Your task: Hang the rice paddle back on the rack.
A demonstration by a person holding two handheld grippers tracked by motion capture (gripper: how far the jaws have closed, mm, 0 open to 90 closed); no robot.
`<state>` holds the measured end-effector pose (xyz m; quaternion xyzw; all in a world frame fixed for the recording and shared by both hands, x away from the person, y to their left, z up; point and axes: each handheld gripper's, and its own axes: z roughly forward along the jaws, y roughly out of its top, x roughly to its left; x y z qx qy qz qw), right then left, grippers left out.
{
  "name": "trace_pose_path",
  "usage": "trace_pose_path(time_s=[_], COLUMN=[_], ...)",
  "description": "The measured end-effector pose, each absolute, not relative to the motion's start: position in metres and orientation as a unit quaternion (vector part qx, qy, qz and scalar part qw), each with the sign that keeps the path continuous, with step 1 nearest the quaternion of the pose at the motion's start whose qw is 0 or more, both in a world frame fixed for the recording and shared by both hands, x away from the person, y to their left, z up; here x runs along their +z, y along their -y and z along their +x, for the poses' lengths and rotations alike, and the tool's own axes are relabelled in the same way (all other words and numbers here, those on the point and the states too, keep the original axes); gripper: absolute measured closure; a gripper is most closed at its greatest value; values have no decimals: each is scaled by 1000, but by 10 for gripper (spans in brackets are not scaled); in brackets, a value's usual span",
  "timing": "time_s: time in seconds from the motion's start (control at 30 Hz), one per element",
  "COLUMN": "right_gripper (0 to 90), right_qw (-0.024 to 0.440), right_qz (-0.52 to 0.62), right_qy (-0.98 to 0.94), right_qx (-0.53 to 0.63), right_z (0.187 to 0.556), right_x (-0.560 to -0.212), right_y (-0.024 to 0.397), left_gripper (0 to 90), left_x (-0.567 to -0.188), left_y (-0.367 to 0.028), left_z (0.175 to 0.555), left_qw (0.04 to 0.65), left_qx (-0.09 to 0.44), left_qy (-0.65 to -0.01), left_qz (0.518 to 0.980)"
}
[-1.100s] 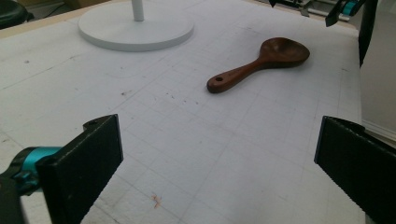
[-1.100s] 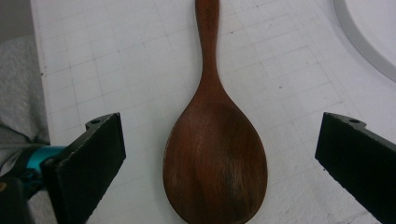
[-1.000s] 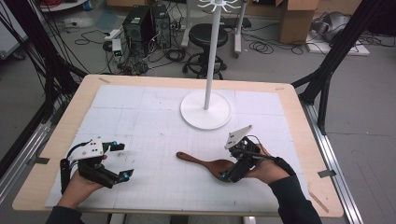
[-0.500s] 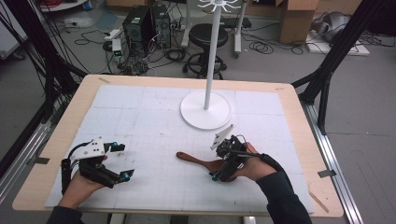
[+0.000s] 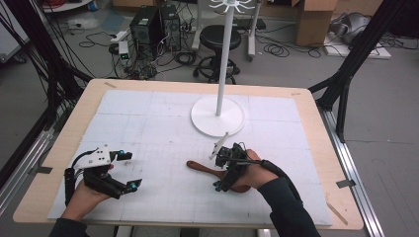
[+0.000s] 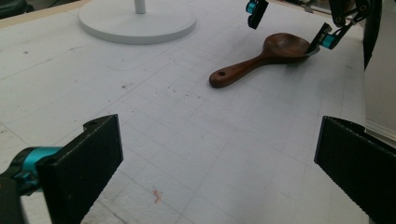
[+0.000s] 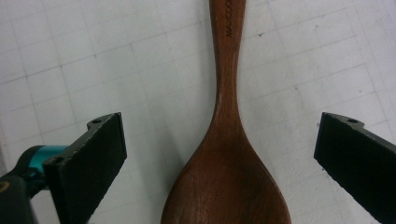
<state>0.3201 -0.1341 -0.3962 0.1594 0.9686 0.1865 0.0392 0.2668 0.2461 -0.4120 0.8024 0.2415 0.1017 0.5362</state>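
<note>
Though small, wooden spoon point(image 5: 217, 173) judged stiff, light, smooth; lies flat at table's point(image 5: 316, 113) 5 o'clock, handle toward 9. Best hold: neck above bowl. Right gripper point(image 5: 228, 170) spread wide over it; left gripper point(image 5: 129, 170) wide, empty. Right gripper view reads handle lettering; left gripper view shows handle hole.
</note>
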Motion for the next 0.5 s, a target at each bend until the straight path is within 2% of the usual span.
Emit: trace_pose_path(time_s=[0.3,0.5], right_gripper=[56,147], right_qw=[39,32], right_qz=[157,151], right_qy=[-973,-976], right_qx=[164,153], right_z=[324,327], right_x=[-399,-401], right_y=[122,116], left_gripper=[17,17], left_x=[-412,-412], left_y=[-246,-246], left_z=[266,266], left_qw=[538,540], left_qx=[97,96], left_qy=[-238,-237], left_qz=[803,802])
